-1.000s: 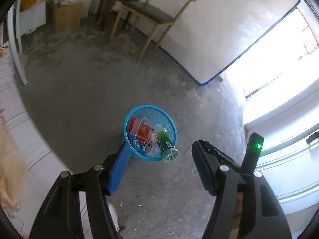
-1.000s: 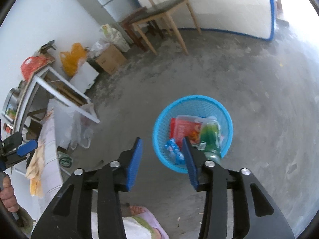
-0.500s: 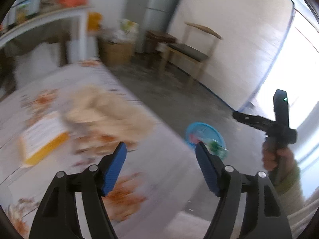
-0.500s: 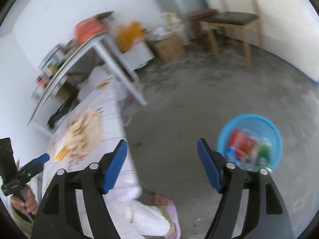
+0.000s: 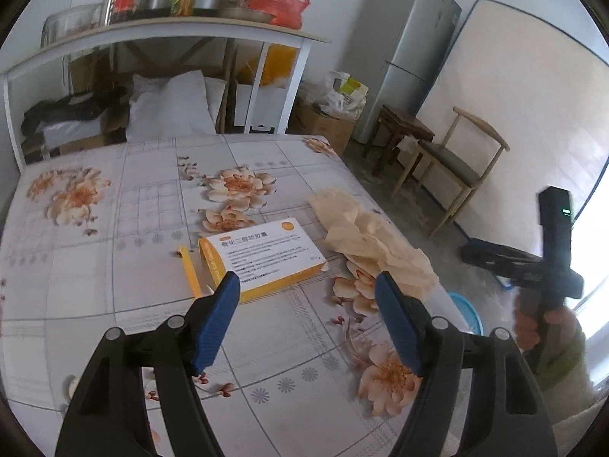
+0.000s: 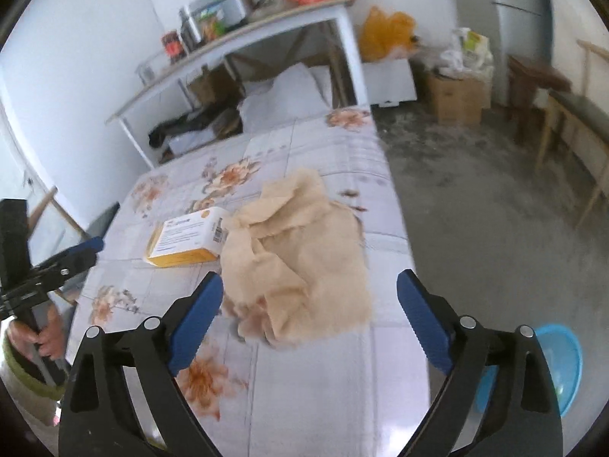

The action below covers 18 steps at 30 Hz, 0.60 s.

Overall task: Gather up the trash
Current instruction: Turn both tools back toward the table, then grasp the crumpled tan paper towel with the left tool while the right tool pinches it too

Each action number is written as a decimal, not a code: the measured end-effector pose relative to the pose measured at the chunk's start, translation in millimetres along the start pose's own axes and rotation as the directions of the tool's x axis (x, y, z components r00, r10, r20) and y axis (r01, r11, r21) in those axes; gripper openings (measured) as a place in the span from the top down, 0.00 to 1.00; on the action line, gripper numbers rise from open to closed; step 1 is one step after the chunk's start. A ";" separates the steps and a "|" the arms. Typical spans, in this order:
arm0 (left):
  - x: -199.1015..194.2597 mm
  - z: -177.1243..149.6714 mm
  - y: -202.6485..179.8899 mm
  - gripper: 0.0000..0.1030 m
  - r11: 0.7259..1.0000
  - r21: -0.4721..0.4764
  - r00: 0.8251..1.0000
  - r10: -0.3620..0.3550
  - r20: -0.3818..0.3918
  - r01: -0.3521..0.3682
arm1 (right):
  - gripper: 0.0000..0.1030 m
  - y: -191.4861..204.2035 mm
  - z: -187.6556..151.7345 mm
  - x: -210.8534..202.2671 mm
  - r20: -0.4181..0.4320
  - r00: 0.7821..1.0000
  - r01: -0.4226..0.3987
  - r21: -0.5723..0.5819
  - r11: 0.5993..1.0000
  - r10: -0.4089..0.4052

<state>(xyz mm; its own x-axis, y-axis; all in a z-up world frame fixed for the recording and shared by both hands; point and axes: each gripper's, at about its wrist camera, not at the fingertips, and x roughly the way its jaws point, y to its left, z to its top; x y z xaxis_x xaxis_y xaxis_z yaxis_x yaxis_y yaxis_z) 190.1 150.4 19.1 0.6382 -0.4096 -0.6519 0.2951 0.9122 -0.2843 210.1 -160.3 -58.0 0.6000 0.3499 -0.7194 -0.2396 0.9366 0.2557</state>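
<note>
Over the flowered tablecloth (image 5: 152, 198) both grippers hang tilted downward, each with nothing between its blue pads. Ahead of the left gripper (image 5: 308, 304), whose fingers stand fairly wide apart and grip nothing, lies a flat white and yellow box (image 5: 266, 259) with its end flap open; its near edge sits just beyond the left finger's tip, partly hidden by it. Beyond the right finger's tip of that same gripper a crumpled sheet of tan paper (image 5: 365, 236) lies spread toward the table's edge, touching or just beside the box's far corner; I cannot tell which. Past the outer side of that right finger a sliver of the blue basket (image 5: 470, 312) shows on the floor below the table edge. The right gripper (image 6: 310, 304) has its jaws opening, already very wide and empty, and the tan paper (image 6: 300, 251) lies on the cloth straight ahead, between the two fingertips and just beyond them. The box (image 6: 190, 236) lies beyond the left finger there, against the paper's edge. Low to the outside of the right finger, the blue basket (image 6: 563, 361) stands on the concrete floor (image 6: 495, 209), well apart from the paper. A wooden chair (image 5: 453, 167) and a grey fridge (image 5: 407, 49) stand far beyond.
</note>
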 end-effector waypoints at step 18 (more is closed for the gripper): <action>17.1 -39.7 -16.1 0.44 0.996 -0.004 0.994 -0.093 -0.049 0.093 | 0.98 18.6 -23.0 57.0 -0.168 0.977 0.124 -0.059 0.991 -0.132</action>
<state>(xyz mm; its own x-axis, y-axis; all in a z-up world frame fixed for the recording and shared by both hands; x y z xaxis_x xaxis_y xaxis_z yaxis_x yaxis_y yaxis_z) 168.0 129.2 -15.4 0.5724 -0.4914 -0.6564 0.3503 0.8704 -0.3460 222.3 -123.3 -109.1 0.4898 0.2150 -0.8449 -0.2080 0.9700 0.1262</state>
